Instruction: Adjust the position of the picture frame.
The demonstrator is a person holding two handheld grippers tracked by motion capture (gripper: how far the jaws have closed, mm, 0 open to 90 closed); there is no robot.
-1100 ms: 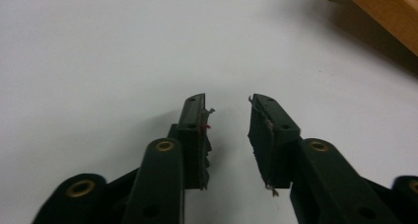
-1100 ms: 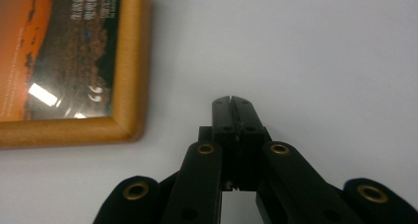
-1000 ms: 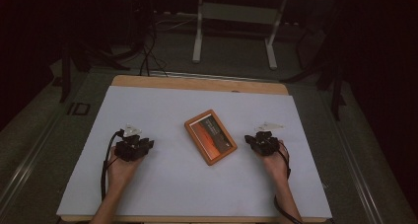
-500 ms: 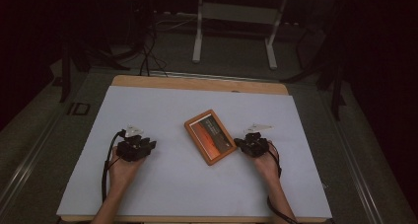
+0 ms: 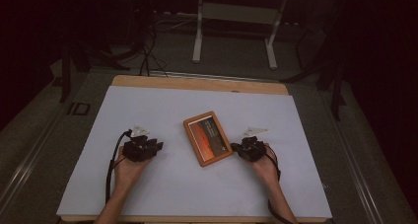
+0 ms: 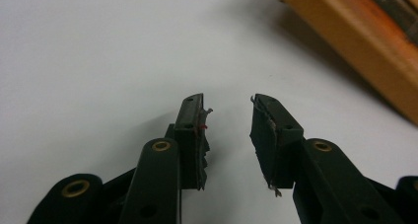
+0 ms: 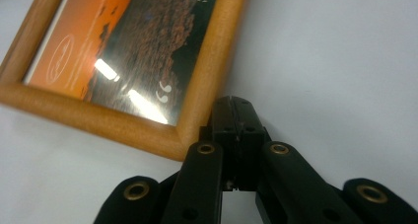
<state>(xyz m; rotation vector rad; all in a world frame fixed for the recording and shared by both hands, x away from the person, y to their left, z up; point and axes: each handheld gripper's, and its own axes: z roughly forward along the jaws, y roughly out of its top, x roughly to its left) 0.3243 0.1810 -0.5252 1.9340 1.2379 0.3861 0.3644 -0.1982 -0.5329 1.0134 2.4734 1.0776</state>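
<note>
High view showed the work barely begun: a wooden picture frame lay flat and slightly askew near the middle of the white-covered surface, not yet gripped or lifted, with everything that was to be done with it apparently left to do. The right tool, held low in the person's right hand, had its jaws pressed together and its tip at the frame's near right-hand corner; in the right gripper view the closed jaws sat against the rounded wooden edge of the frame, touching or just beside it, pinching nothing. The left tool rested well apart from the frame toward the surface's left edge; in the left gripper view its jaws had just been opening and stood slightly spread over bare surface with nothing between them, the frame only at the upper right.
</note>
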